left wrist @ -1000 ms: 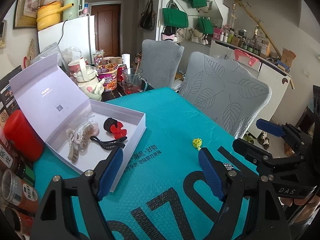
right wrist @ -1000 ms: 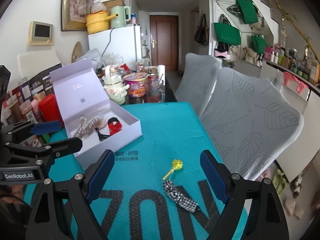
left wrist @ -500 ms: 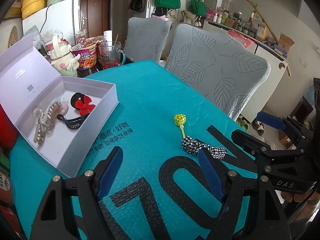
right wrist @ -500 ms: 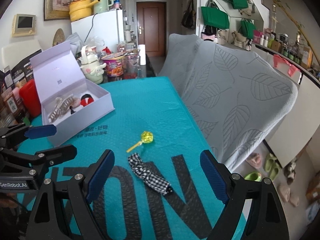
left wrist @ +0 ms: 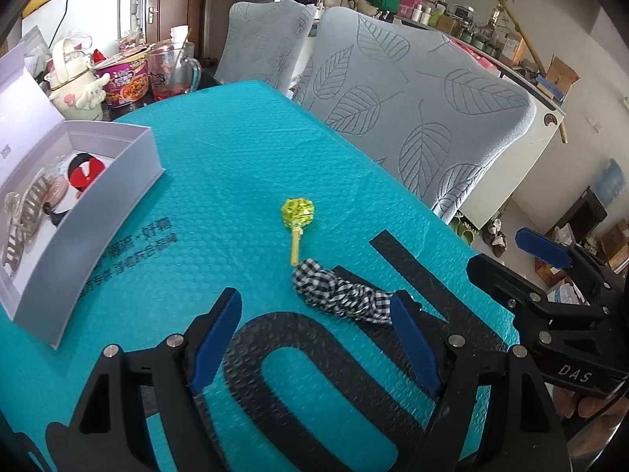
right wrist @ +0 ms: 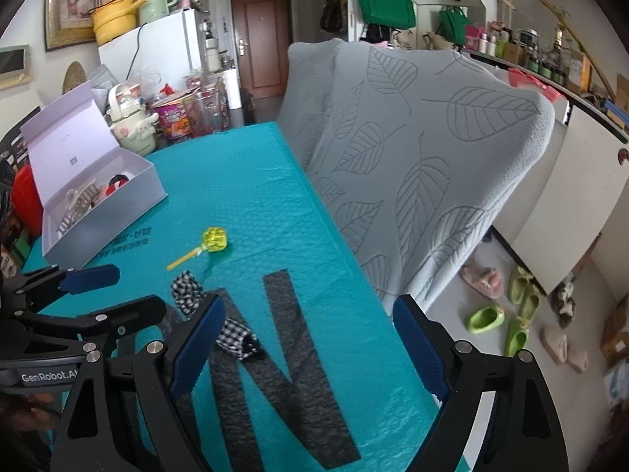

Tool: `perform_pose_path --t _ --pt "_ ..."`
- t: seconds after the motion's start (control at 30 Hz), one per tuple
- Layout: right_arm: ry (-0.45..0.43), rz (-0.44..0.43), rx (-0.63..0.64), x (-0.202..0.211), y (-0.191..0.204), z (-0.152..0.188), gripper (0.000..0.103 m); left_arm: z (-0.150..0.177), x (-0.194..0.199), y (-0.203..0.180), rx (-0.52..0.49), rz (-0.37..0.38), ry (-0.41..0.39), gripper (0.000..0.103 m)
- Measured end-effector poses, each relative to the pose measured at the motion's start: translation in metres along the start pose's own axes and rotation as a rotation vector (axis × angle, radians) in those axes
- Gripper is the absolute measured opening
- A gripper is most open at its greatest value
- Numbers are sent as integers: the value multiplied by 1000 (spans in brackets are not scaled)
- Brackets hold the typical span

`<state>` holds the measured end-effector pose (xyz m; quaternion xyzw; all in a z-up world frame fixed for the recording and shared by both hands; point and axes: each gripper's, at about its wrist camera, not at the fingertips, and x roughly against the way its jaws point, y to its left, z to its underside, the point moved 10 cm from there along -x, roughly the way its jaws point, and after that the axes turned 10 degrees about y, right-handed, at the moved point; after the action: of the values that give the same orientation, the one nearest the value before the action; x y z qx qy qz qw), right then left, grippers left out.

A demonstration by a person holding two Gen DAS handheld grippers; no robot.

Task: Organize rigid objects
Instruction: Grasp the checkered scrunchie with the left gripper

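Now both tongs stand wide apart and empty, with nothing between the blue pads and nothing touched. The left tongs (left wrist: 314,338) hang over the near part of the teal table cover (left wrist: 236,165), and the checked hair bow (left wrist: 342,295) lies just in front of them, its far end almost at the tip of their right pad. The right tongs (right wrist: 306,338) hang nearer the right edge of the table; in their view the same bow is partly hidden behind their left pad. Just beyond the bow, toward the middle of the table, lies the yellow hair pin (left wrist: 297,216), its stick pointing at the bow and ending very close to it; I cannot tell if they touch. The open white box (left wrist: 114,212) stands at the left edge of the table and already holds several hair clips (left wrist: 27,212). I judge the step in hand to be the approach to one of these two loose pieces. To do it well, only one pair of tongs should go down, centred over one piece, so the other piece is not pushed. The pin is thin and flat on the cover, so the pads should close across its round head, not along the stick.
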<state>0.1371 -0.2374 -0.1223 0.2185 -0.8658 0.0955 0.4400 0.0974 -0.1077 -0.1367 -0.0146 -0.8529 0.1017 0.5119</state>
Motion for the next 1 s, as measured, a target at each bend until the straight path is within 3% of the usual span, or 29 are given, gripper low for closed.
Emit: perform_pose_path --t 0.2,0.33,0.43,0.5,0.6,1.0 --pt "22 19 -72 -9 -26 6 88 -4 -23 -18 -6 9 36 78" --pt "31 44 -108 -11 -39 8 88 1 -47 -17 31 39 121 78" --pt "40 55 -122 -13 -45 8 88 -2 -45 -14 43 46 98 77" --pt "46 59 -123 -15 -44 8 88 -2 -45 -11 30 44 94 52" --pt "54 55 -119 -20 -38 6 88 0 -42 -5 26 56 93 43" --pt "62 -13 -30 -33 14 -11 88 12 -11 64 62 -41 41 35"
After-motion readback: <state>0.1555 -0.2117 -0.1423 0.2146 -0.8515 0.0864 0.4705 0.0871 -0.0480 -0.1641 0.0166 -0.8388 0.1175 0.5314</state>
